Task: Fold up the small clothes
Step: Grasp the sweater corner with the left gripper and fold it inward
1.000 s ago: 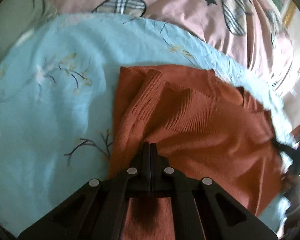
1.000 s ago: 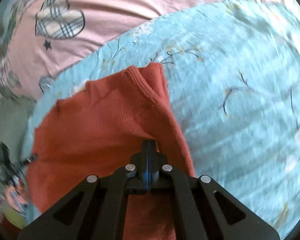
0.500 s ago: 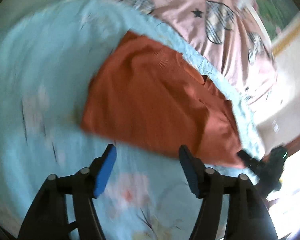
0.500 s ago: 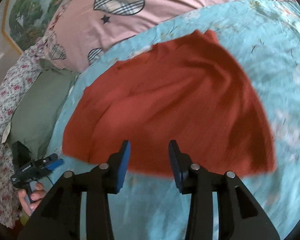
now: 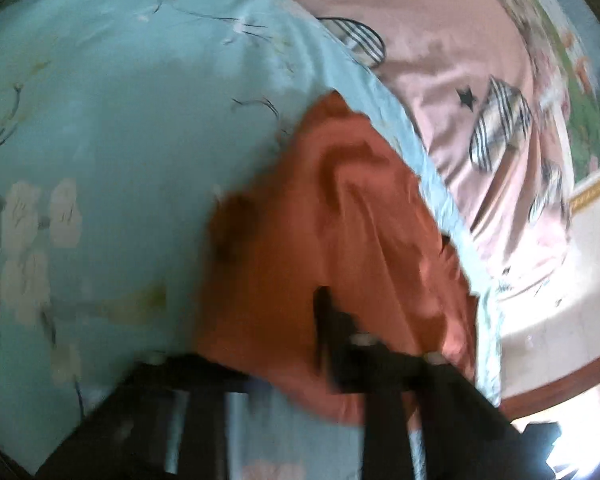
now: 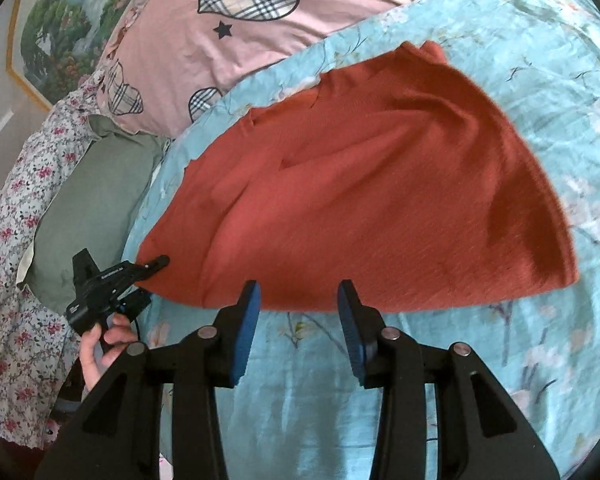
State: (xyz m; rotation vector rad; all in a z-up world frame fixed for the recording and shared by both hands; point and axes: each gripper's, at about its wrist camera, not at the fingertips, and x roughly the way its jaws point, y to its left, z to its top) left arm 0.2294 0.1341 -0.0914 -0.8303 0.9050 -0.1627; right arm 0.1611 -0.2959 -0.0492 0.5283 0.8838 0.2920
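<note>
A rust-orange knit garment (image 6: pixel 380 184) lies folded on a light blue floral sheet (image 6: pixel 560 80). My right gripper (image 6: pixel 298 300) is open and empty, just in front of the garment's near edge. My left gripper (image 6: pixel 152 270) shows in the right wrist view at the garment's left corner, one finger over the cloth and one under it. In the blurred left wrist view the garment (image 5: pixel 360 220) drapes over the left gripper (image 5: pixel 284 332); one dark finger (image 5: pixel 324 320) shows on top of the cloth, the other is hidden beneath it.
A pink bedcover with plaid hearts (image 6: pixel 240 12) lies behind the sheet. A green pillow (image 6: pixel 88 208) and floral fabric (image 6: pixel 12 260) sit at the left. A framed picture (image 6: pixel 48 28) hangs on the wall. The bed's edge (image 5: pixel 548 380) is at the right in the left wrist view.
Both grippers let go of the garment and opened. The left gripper then moved in to the garment's left corner, with cloth now over it. The right gripper stayed back, open.
</note>
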